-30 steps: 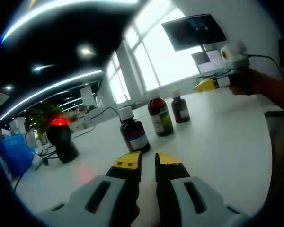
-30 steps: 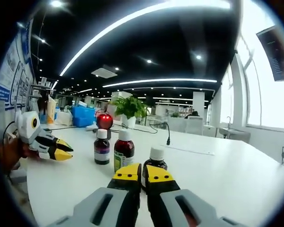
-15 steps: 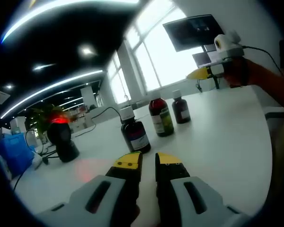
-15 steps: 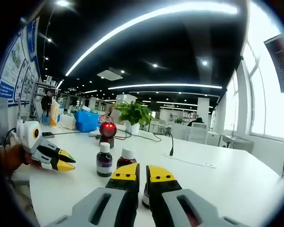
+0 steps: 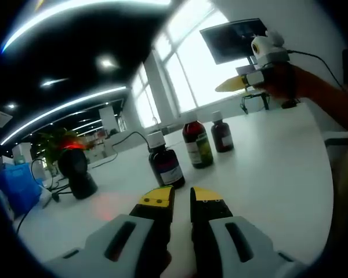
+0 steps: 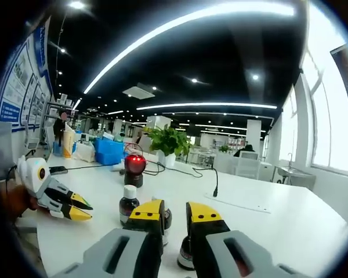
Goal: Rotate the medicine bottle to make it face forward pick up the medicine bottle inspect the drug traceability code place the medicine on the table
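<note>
Three medicine bottles (image 5: pixel 190 147) stand upright in a row on the white desk (image 5: pixel 267 174), the nearest one (image 5: pixel 164 160) white-capped with a blue-and-white label too blurred to read. From it, the scanner (image 5: pixel 75 171) with its red light stands off to one side, well apart. The left gripper (image 5: pixel 181 197) hovers near that bottle, jaws slightly apart, holding nothing. In the right gripper view the right gripper (image 6: pixel 174 211) sits above the bottles, jaws parted and empty. Bare desk stretches around the row.
</note>
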Demonstrator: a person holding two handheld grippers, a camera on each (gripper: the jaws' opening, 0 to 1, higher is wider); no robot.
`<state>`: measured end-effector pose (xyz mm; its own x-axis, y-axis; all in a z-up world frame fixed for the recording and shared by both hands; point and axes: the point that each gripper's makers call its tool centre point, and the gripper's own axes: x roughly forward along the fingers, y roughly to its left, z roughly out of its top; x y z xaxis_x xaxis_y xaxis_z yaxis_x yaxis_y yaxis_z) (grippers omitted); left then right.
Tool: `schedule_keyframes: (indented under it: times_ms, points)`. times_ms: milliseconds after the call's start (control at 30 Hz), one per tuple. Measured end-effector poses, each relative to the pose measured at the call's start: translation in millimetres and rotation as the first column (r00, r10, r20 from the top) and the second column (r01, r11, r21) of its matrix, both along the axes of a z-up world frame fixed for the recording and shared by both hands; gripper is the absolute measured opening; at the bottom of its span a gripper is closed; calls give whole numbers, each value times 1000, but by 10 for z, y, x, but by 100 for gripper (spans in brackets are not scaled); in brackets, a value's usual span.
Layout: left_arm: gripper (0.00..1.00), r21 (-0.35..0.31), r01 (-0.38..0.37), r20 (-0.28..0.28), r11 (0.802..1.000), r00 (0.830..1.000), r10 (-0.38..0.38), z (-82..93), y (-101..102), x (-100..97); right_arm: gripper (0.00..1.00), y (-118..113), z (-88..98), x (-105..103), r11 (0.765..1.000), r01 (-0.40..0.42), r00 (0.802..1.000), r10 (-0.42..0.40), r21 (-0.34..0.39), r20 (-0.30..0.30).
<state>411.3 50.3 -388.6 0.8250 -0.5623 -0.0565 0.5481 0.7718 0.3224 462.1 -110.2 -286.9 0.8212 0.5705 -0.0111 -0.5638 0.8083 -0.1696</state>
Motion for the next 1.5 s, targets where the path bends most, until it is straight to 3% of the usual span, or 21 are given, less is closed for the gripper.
schedule_keyframes:
  times_ms: [500,967,1500]
  points:
    - [3,-13,-1,3,1000,1000,1,15,11,7,20,260,46,170,1000,-21,1000,21,-3,7]
    - [3,-21,-6,3,1000,1000,6,13,25,16,23,527,-67,308,998,-55,998,54,-13,-33]
    - [3,-22,-4,2,1000,1000,4,23,30,13,26,631,-284,500,999,-40,994,37,-32,-99]
